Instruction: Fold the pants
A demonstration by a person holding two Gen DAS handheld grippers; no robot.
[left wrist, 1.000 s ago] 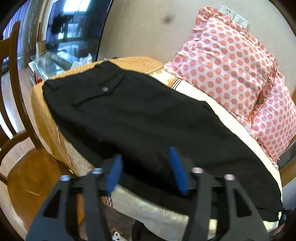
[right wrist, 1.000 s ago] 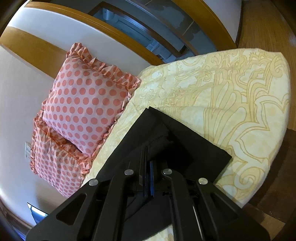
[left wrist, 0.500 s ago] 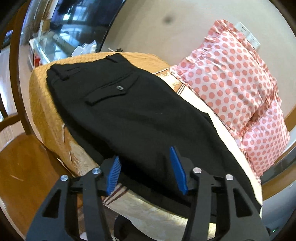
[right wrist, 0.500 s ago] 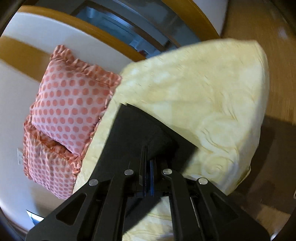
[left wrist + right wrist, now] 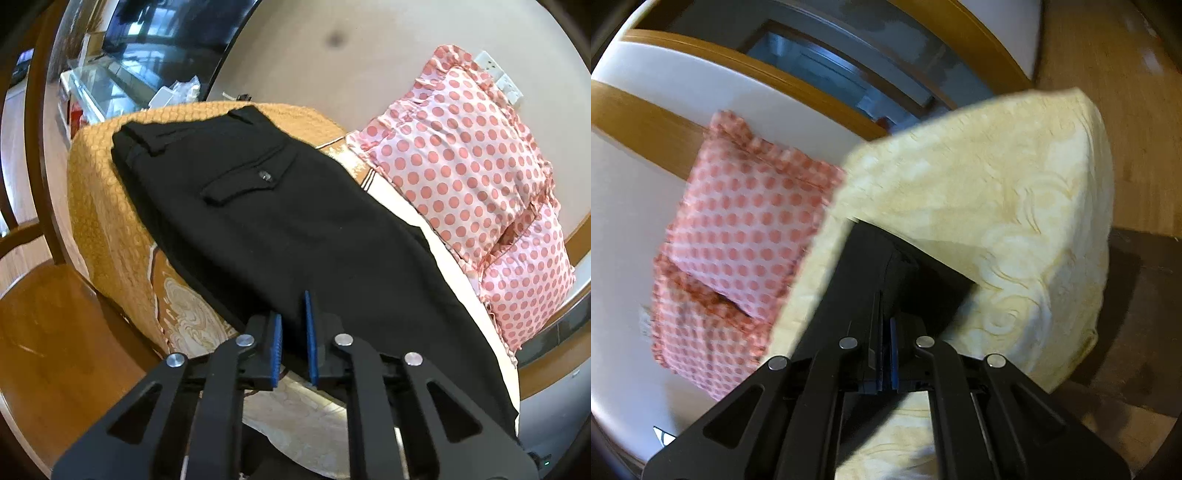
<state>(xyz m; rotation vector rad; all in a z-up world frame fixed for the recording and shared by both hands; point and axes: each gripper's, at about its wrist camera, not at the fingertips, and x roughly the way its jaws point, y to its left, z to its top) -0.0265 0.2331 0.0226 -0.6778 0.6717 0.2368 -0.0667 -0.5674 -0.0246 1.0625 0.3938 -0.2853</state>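
Black pants (image 5: 295,229) lie lengthwise on a bed, waistband and buttoned back pocket (image 5: 251,181) at the far left end. My left gripper (image 5: 293,343) sits at the pants' near edge, its blue pads (image 5: 309,343) nearly closed around the fabric's rim. In the right wrist view the hem end of the pants (image 5: 886,273) rests on the yellow bedspread (image 5: 1015,221). My right gripper (image 5: 886,354) is shut on that hem end and holds the cloth pinched between its pads.
Two pink polka-dot pillows (image 5: 480,177) lean on the wall behind the bed; they also show in the right wrist view (image 5: 738,236). A wooden chair (image 5: 33,295) stands at the bed's left side. Wooden floor (image 5: 1108,92) lies past the bed's end.
My left gripper's pads have closed from wide open to a narrow gap at the pants' near edge. My right gripper has stayed shut on the hem while the view swung leftward.
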